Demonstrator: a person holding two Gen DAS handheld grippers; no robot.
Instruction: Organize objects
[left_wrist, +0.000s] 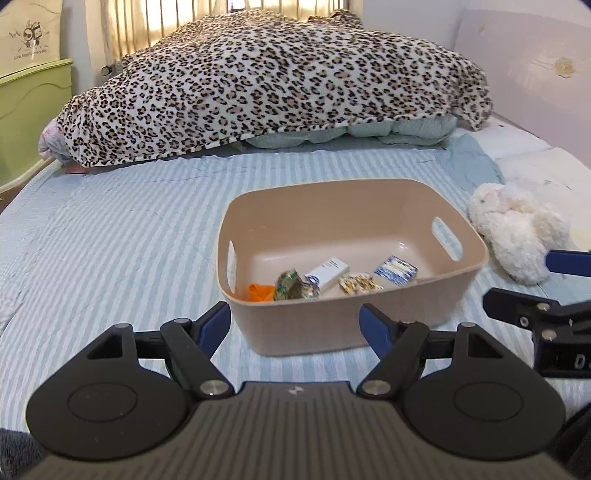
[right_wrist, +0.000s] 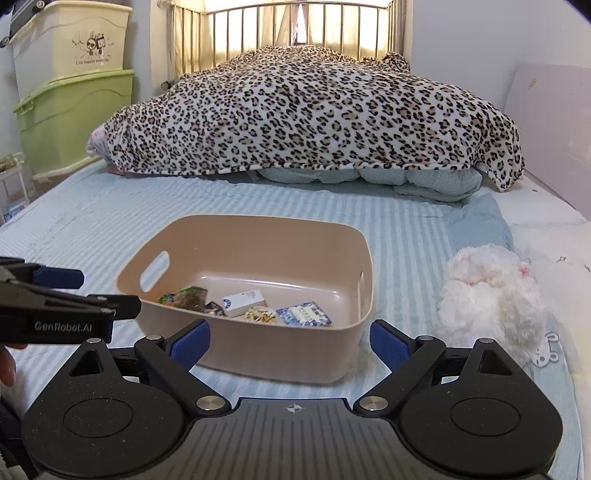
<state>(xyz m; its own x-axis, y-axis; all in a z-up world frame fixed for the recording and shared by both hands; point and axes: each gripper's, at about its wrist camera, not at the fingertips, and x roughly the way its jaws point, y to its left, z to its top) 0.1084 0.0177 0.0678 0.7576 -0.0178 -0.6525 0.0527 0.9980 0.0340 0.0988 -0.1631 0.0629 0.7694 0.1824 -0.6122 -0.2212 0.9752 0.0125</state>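
A tan plastic basket (left_wrist: 369, 199) with handle slots stands on the striped bed; it also shows in the right wrist view (right_wrist: 258, 225). Inside lie a white box (left_wrist: 328, 271), a blue-white packet (left_wrist: 395, 270), a gold-patterned packet (left_wrist: 356, 283), a green wrapped item (left_wrist: 290, 284) and an orange piece (left_wrist: 258, 292). My left gripper (left_wrist: 297, 325) is open and empty just in front of the basket. My right gripper (right_wrist: 290, 341) is open and empty before the basket's near wall. A white plush toy (right_wrist: 491, 295) lies right of the basket.
A leopard-print blanket (left_wrist: 277, 81) covers a heap at the far end of the bed. Green and cream storage bins (right_wrist: 74, 110) stand at the left. A pink padded wall panel (right_wrist: 554, 129) runs along the right. The other gripper shows at the left edge (right_wrist: 55, 306).
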